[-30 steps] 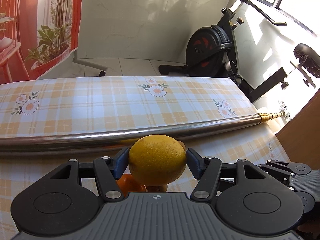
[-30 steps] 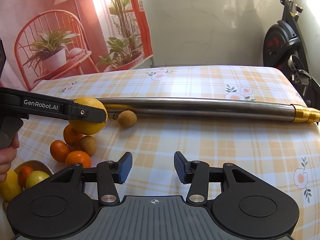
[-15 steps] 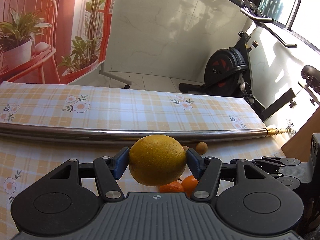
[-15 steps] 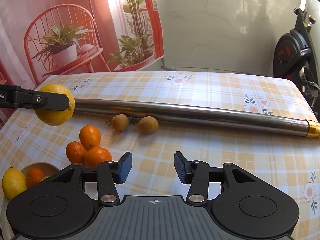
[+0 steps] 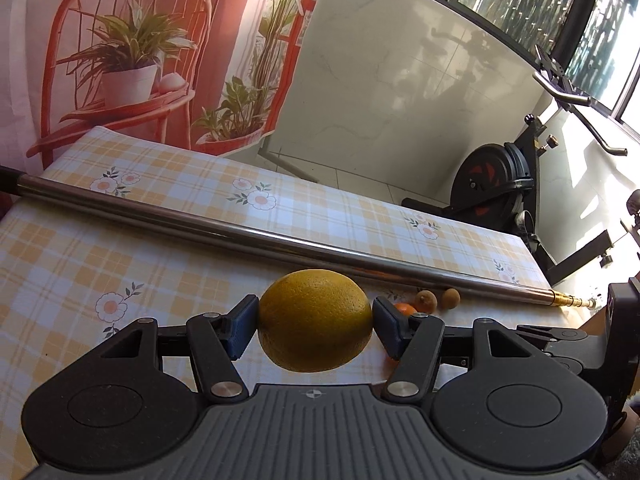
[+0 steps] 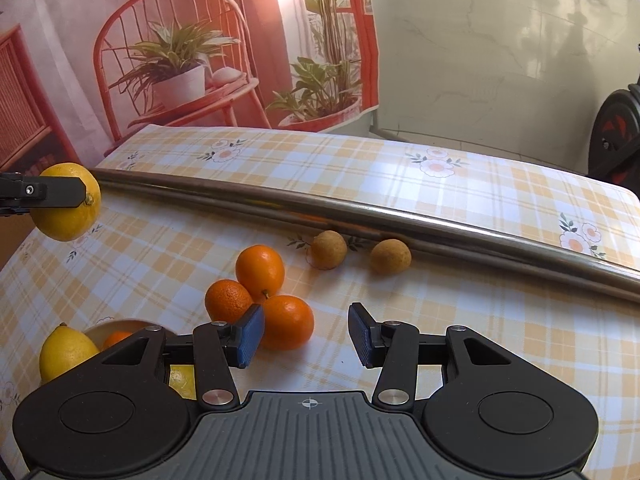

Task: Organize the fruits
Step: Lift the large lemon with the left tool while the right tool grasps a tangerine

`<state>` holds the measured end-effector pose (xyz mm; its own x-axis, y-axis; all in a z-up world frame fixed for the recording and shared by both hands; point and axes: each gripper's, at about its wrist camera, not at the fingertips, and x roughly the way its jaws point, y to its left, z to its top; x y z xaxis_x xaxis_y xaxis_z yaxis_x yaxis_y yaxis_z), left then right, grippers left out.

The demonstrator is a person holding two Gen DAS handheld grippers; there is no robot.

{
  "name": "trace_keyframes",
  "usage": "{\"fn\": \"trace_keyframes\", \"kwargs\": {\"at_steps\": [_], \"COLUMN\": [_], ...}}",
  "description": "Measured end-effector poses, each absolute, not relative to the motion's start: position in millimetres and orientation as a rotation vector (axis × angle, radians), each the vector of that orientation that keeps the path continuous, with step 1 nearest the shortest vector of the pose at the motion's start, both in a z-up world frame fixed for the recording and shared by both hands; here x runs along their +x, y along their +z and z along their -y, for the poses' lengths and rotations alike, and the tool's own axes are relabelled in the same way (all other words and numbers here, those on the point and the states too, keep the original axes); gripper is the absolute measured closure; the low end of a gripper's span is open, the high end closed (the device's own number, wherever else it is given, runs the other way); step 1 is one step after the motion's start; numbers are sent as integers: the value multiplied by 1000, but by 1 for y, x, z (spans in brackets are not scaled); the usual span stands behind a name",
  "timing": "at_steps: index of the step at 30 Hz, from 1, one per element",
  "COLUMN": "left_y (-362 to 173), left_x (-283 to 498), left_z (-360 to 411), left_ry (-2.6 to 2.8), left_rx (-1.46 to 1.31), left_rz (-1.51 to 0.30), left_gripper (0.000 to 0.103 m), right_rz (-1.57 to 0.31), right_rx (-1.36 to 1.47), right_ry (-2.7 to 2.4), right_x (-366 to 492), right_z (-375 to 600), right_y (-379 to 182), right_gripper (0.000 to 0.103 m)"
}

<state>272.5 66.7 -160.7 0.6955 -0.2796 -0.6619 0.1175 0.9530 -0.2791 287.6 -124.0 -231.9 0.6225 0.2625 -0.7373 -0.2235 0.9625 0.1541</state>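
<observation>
My left gripper [image 5: 315,322] is shut on a large yellow lemon [image 5: 315,320] and holds it above the checked tablecloth; the lemon also shows at the far left of the right wrist view [image 6: 66,202]. My right gripper [image 6: 306,336] is open and empty, just right of three oranges [image 6: 260,266] grouped on the cloth. Two small brown fruits [image 6: 329,250] [image 6: 390,257] lie beside a long metal pole [image 6: 400,212]. A bowl [image 6: 116,326] at lower left holds an orange, with a lemon [image 6: 66,354] next to it.
The metal pole [image 5: 240,230] runs across the table from left to right. The table [image 6: 440,320] has a checked floral cloth. An exercise bike [image 5: 496,184] stands past the table's right end. A printed backdrop [image 6: 180,52] hangs behind.
My left gripper has swung left with the lemon, away from the orange group. My right gripper has moved closer to the oranges, which now sit just ahead of its left finger.
</observation>
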Motion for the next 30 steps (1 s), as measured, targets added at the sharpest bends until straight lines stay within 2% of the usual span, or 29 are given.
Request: {"fn": "trace_keyframes", "kwargs": {"at_steps": [8,10,18,30], "left_y": [-172,-174,-175,-173], "left_x": [257,255,248,226], "left_z": [-72,-71,-63,-43], "left_ry": [-227,-234,-276,-361], "left_rx": [-260,-265,-246,-183], "left_rz": [-800,-800,-793,-790], "left_gripper": [39,38,38,39], "right_rz": [-890,-894,-910,-832], "right_rx": [140,162,209,277], "right_ry": [271,272,263,226], "right_x": [297,299,299,250], "right_z": [124,125,128,133], "right_y": [-244,-245,-249,-225], "right_gripper": [60,64,67,68]}}
